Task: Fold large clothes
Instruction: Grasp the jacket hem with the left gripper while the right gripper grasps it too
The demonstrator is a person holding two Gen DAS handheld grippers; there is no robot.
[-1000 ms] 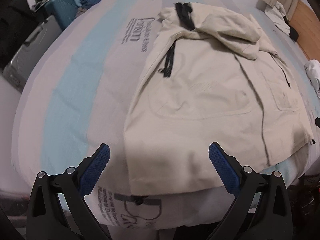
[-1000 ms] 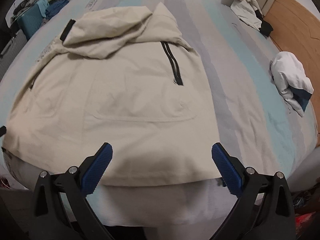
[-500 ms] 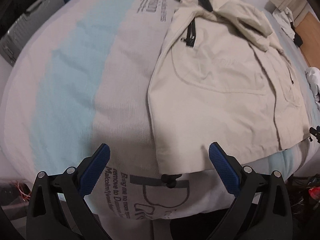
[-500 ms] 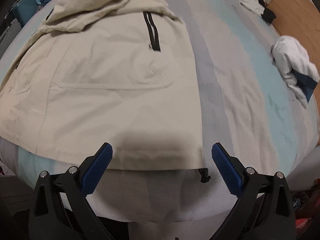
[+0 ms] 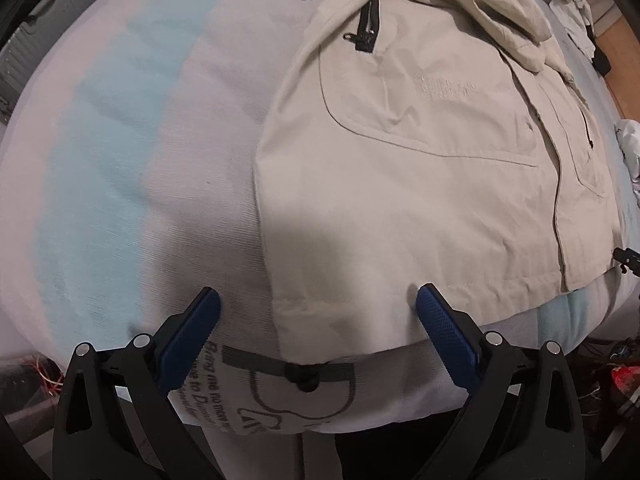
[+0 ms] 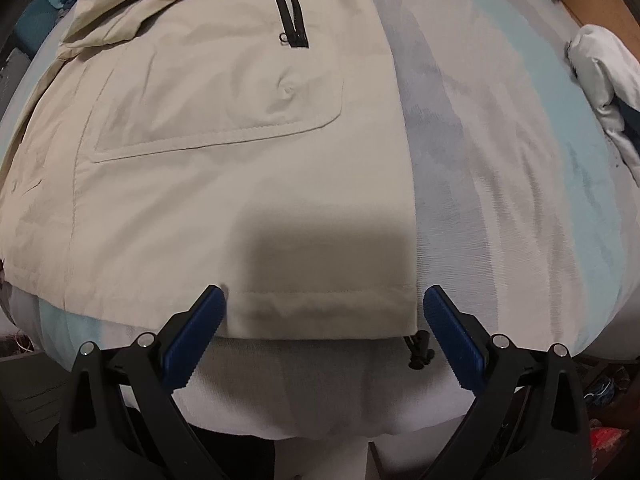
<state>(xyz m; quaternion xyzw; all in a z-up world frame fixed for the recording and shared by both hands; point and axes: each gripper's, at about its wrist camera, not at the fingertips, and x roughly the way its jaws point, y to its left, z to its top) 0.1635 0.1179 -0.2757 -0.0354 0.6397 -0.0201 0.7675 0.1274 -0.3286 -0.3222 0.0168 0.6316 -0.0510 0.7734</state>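
Both claws lowered to the jacket hem; grasp not yet made.

Since a second ago, the left claw (image 5: 318,304) is brought down over the jacket (image 5: 420,160) hem's left corner, the right claw (image 6: 324,304) over its right corner; jaws on both are held apart, jacket flat on the bed (image 5: 120,140).

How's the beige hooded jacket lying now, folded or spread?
Spread. The beige hooded jacket lies flat on the striped mattress, front pockets showing, bottom hem at the near edge.

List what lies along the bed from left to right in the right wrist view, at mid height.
Beige jacket → bare striped bed cover → crumpled white garment at the right edge.
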